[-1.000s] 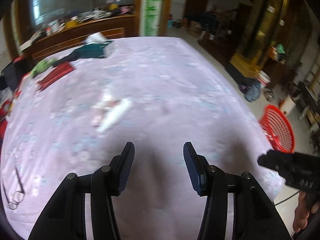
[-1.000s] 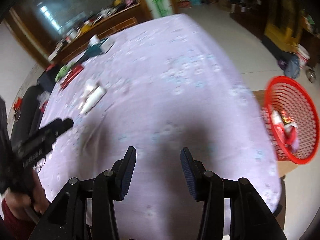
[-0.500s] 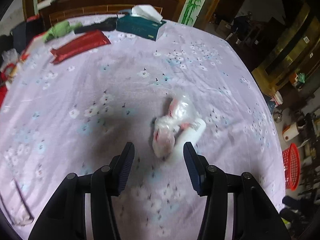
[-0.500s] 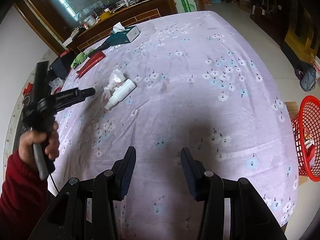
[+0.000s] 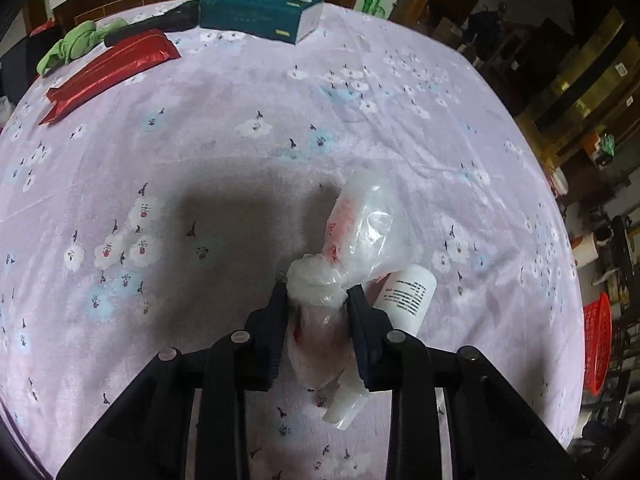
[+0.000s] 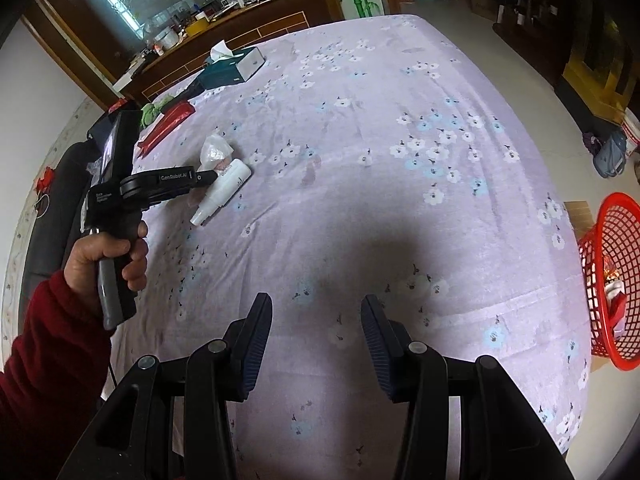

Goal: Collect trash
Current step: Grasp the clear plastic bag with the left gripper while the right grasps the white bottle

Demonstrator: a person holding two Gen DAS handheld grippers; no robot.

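Lilac cloth printed with small white and blue flowers (image 5: 280, 100) is spread over the desk. From the left wrist view, the left tongs (image 5: 318, 300) are seen closed on a crumpled clear plastic bag with red print (image 5: 360, 232), whose knotted neck is pinched between the two dark pads. A white plastic bottle with black lettering (image 5: 406, 294) lies on the cloth touching the bag, just beside the right pad. Near the far edge of the desk a teal tissue box (image 5: 260, 18), a shiny red pouch (image 5: 112, 70) and a green cloth bundle (image 5: 68, 50) are laid. A red mesh basket (image 5: 598, 348) is seen beyond the right edge.

From the right wrist view, the right tongs (image 6: 316, 336) are held open and empty above the near edge of the desk. The left tool is gripped by a hand (image 6: 106, 258) in a dark red sleeve (image 6: 44, 360) at the left edge, its tip at the bag. The basket stands on the floor off the right edge, with some wrappers inside.
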